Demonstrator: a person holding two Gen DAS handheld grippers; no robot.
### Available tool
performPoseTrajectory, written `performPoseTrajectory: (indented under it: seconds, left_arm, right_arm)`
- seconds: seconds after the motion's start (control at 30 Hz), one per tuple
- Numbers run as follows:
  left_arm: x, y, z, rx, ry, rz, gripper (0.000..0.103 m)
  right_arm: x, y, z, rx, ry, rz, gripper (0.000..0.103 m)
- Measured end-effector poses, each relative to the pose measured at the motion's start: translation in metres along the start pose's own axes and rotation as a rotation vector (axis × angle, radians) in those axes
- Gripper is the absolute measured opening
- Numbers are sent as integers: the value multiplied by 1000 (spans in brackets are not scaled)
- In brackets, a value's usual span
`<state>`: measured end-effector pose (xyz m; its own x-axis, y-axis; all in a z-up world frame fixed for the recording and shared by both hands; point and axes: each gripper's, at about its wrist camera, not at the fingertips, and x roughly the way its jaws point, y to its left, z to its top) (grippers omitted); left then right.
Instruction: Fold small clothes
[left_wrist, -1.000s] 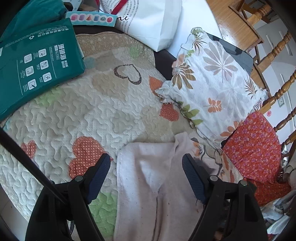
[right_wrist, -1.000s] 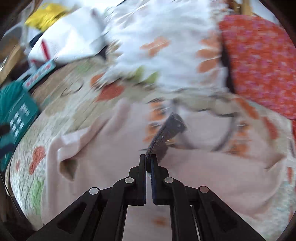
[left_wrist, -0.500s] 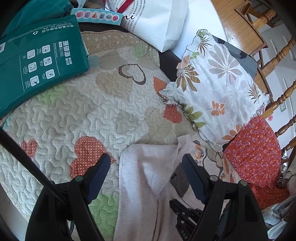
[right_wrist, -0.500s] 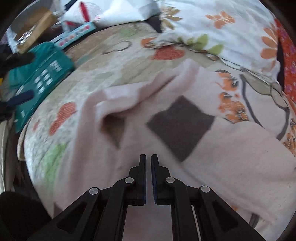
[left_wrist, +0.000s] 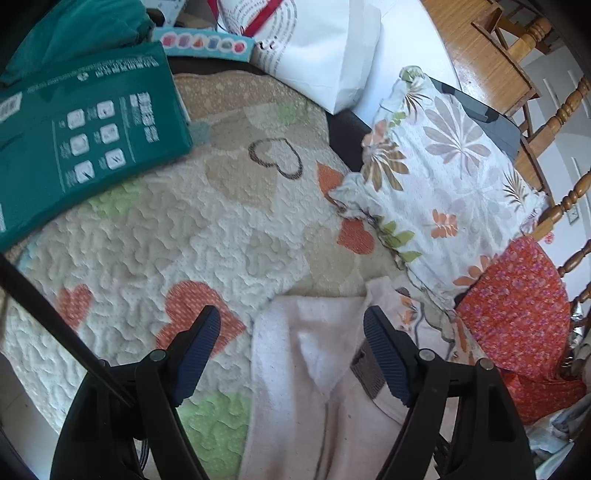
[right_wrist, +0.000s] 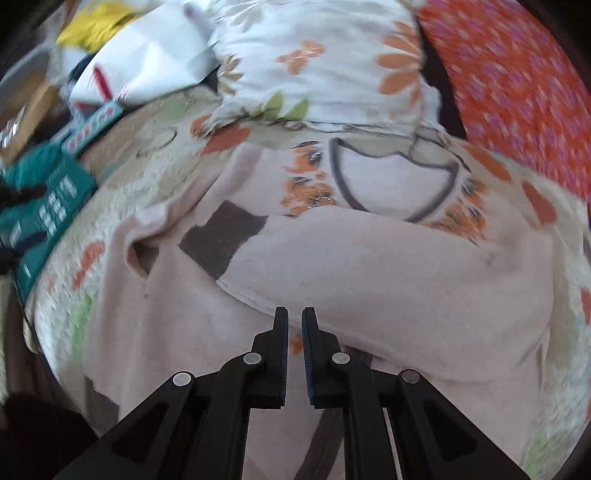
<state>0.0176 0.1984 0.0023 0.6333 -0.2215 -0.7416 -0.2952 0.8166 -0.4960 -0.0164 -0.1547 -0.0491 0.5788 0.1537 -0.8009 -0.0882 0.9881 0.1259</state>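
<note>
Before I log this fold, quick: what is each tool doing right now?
Left tool: open, empty, above the pale pink garment.
Right tool: jaws opening, a narrow gap, nothing between them.

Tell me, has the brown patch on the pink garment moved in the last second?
Yes. The brown patch was lifted beside the right hand-held gripper; now it lies flat, nearer the green box.
</note>
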Motion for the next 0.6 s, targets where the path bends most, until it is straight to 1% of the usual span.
performPoseTrajectory:
  seconds: [0.03, 0.07, 0.1, 0.13, 0.17, 0.2, 0.27, 0.33, 0.37, 0.4, 0.43, 0.5, 0.6]
  left_arm:
    - [-2, 3, 3, -4, -17, 18, 79]
    - [-6, 8, 5, -9, -40, 42, 79]
    - [-12, 16, 9, -21, -73, 80, 79]
    - [-15, 22, 12, -29, -90, 102, 79]
    - [-20, 34, 16, -48, -119, 141, 79]
    - [-23, 41, 17, -61, -131, 159, 79]
    - [-27, 59, 20, -103, -144, 185, 79]
    - [-28, 71, 22, -127, -135, 180, 79]
    - [-28, 74, 23, -128, -124, 174, 79]
    - [-28, 75, 23, -128, -121, 172, 79]
    - [-29, 76, 22, -129, -120, 169, 79]
    - [-30, 74, 22, -133, -122, 162, 79]
    - [-28, 68, 20, -130, -112, 138, 79]
  right_arm:
    - [-3, 9, -1, -16, -1, 29, 10]
    - [-4, 23, -2, -41, 2, 64, 15]
    - [-4, 41, -6, -77, 9, 112, 25]
    - [-4, 56, -10, -105, 18, 151, 31]
    - [-3, 72, -16, -136, 29, 191, 41]
    - [0, 93, -25, -179, 49, 236, 47]
    - [8, 124, -45, -236, 88, 294, 47]
    - [15, 144, -62, -260, 113, 328, 47]
    - [19, 154, -71, -275, 127, 327, 47]
    - [23, 159, -77, -285, 135, 299, 47]
    - [28, 163, -84, -294, 144, 243, 47]
    - [32, 163, -95, -305, 143, 160, 47]
    - [34, 164, -104, -316, 127, 107, 49]
